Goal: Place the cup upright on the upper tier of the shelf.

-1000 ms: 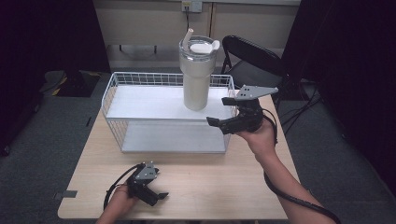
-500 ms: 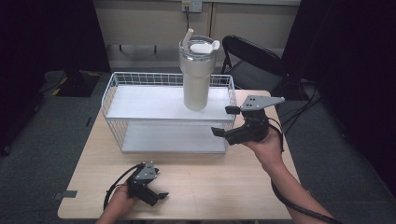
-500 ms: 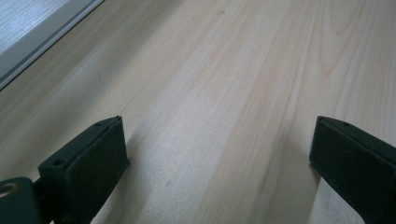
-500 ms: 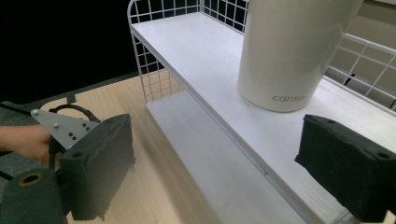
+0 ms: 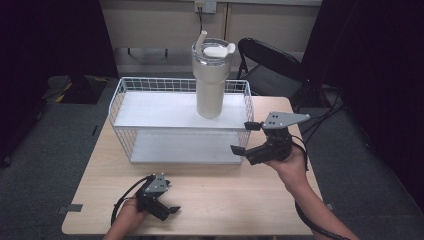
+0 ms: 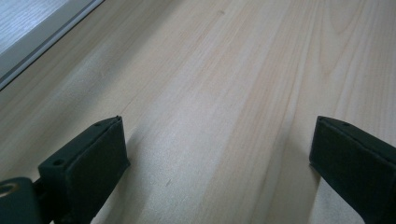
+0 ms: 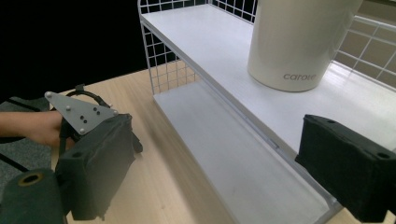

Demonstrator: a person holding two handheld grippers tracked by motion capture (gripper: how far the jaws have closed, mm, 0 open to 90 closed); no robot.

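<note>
A cream tumbler [image 5: 212, 86] with a lid and straw stands upright on the top shelf of a white wire rack [image 5: 160, 111]. My right gripper [image 5: 243, 137] hangs open just off the rack's right front corner. It is apart from the tumbler, and nothing is between its jaws. In the right gripper view [image 7: 224, 158] the tumbler [image 7: 299, 42] is ahead on the shelf [image 7: 205, 37], with the left gripper [image 7: 81, 116] farther off. My left gripper [image 5: 169, 201] rests open on the wooden table [image 5: 235, 200] near its front edge. Bare wood lies between its jaws in the left gripper view [image 6: 219, 154].
The rack's lower shelf [image 5: 180, 147] holds nothing. A black folding chair [image 5: 272, 62] stands behind the table's far right corner. Cables trail from both grippers. Grey carpet surrounds the table.
My right gripper has drawn back from beside the tumbler, lower and toward the table's front right. The left gripper has stayed put.
</note>
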